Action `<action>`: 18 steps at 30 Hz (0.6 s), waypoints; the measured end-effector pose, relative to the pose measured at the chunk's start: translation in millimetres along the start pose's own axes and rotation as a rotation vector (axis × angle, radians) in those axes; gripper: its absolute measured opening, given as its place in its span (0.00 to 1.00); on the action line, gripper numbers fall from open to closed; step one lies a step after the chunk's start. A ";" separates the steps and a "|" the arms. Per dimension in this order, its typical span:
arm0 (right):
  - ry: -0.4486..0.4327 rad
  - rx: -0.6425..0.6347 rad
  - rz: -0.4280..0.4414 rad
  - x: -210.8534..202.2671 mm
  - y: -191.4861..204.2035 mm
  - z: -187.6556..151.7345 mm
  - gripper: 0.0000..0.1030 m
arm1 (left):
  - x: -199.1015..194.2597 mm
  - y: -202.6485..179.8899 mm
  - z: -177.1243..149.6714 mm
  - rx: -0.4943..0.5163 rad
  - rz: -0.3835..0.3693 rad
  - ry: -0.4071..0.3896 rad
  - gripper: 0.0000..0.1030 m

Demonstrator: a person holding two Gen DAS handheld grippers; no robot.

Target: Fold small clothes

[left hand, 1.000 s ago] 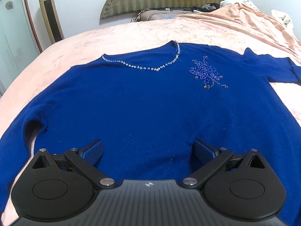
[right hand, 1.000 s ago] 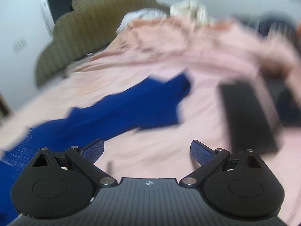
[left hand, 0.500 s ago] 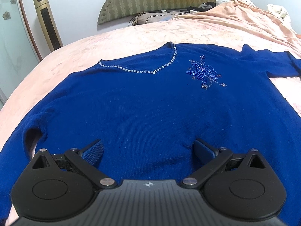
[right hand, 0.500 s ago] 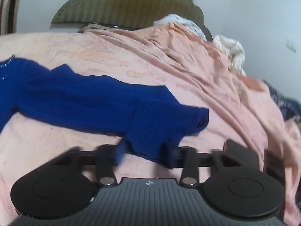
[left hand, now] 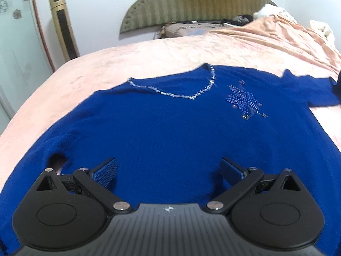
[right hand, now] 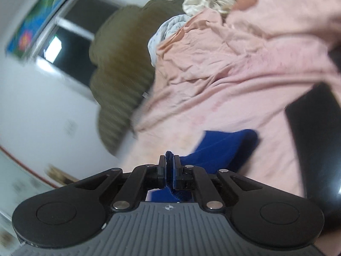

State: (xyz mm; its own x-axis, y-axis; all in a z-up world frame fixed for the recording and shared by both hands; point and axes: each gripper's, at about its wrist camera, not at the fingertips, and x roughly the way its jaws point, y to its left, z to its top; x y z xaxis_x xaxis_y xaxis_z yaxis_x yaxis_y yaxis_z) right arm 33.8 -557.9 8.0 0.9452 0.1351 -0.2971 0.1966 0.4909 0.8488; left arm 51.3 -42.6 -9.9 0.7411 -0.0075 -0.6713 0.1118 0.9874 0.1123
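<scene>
Only the right wrist view shows the right gripper (right hand: 169,160) clamped on the sweater's sleeve (right hand: 226,147); the left gripper (left hand: 168,170) is held with jaws apart over the sweater (left hand: 166,132).

Olive headboard (left hand: 191,2) agst white wall, pink bedspread (left hand: 149,57).

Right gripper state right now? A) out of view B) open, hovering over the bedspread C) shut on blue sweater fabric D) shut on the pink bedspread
C: in the right wrist view the right gripper has its jaws pressed together with a fold of the blue sweater pinched between them.
</scene>
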 end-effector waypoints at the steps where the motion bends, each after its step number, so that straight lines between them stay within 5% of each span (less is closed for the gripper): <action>1: 0.009 0.029 0.030 1.3 1.9 -2.5 0.09 | 0.2 3.4 0.6 -0.008 0.005 0.001 1.00; 13: 0.370 0.020 0.266 93.4 102.4 -117.3 0.10 | -0.9 35.4 -2.2 -0.092 0.037 0.018 1.00; 15: 0.444 -0.017 0.291 111.0 123.3 -138.5 0.21 | -3.1 36.7 -3.0 -0.085 0.042 0.017 1.00; 16: 0.485 -0.064 0.290 120.2 134.2 -147.3 0.38 | -4.7 38.0 -3.6 -0.081 0.046 0.014 1.00; 18: 0.453 -0.228 0.217 122.8 154.6 -160.2 0.44 | -8.5 40.9 -4.2 -0.074 0.058 0.002 1.00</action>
State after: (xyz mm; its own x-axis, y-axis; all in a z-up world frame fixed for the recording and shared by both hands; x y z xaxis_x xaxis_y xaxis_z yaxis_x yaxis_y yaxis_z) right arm 138.5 -327.6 32.7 0.7412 0.5864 -0.3266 -0.0994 0.5772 0.8105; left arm 46.8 -1.5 -2.7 0.7436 0.0503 -0.6667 0.0194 0.9951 0.0967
